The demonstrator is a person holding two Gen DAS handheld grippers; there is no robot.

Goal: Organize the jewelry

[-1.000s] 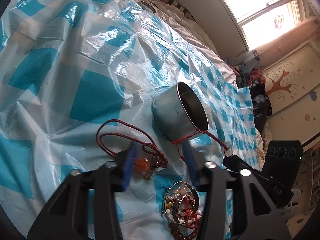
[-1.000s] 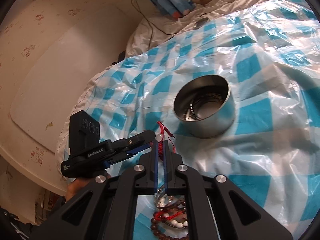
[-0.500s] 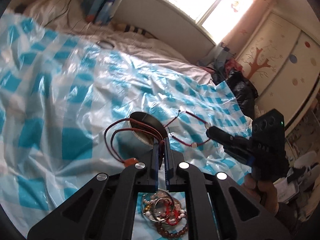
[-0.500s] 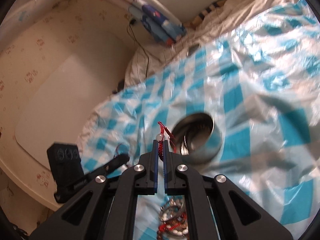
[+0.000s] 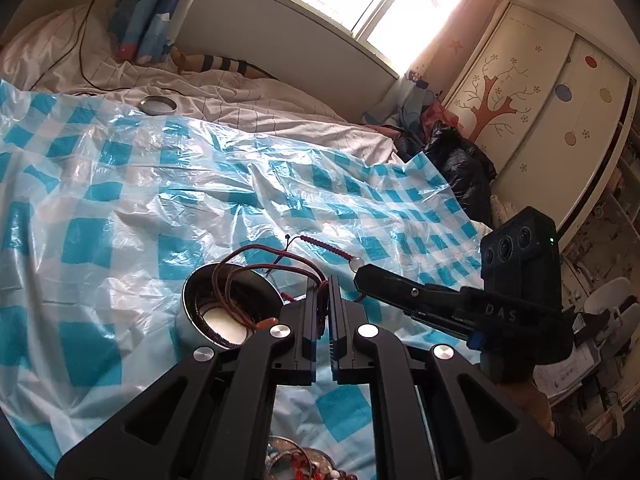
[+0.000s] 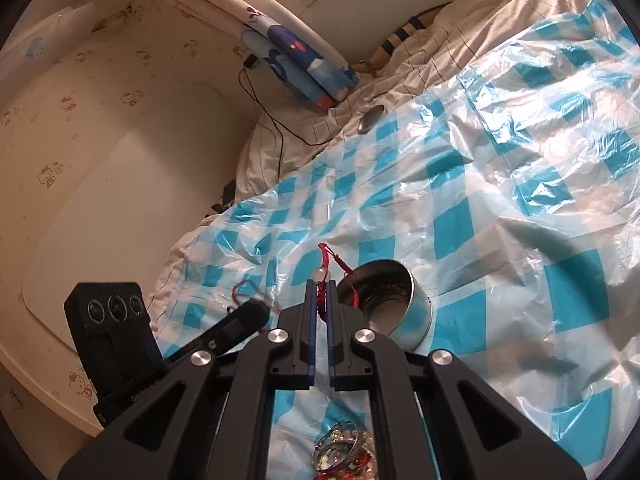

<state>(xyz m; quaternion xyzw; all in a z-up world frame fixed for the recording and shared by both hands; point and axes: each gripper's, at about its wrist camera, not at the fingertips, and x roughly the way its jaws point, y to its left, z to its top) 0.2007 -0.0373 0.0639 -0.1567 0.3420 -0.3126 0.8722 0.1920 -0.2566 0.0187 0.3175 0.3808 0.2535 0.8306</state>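
— Where the dark red cord necklace (image 5: 256, 266) hangs, is it over the metal tin (image 5: 224, 312)?

— Yes. Its loops droop across the open mouth of the tin, and an orange bead on it lies at the tin's near rim. The cord runs up into the left gripper (image 5: 323, 284), whose jaws are pressed together on it with only a thin slit between the blue pads.

— And the other piece?

— A bright red braided bracelet (image 6: 334, 270) with a pale bead. The right gripper (image 6: 320, 286) has it pinched, jaws narrow and clamped on the braid, the bead sitting just above the fingertips and a loose tail dangling toward the tin. From the left wrist camera the same bracelet arcs out from the right gripper's tip, close to the necklace cord; whether the two strands are tangled I cannot tell.

— Where does the tin sit?

— On a crinkled blue-and-white checked plastic sheet (image 5: 120, 200) spread over a bed. Something beaded shows inside the tin, too small to name.

— Anything else nearby?

— A heap of beaded bracelets and rings (image 6: 344, 454) lies on the sheet below both grippers. Farther off, a round metal lid (image 5: 159, 105) rests on the white bedding (image 5: 260, 96), beyond the sheet's edge.
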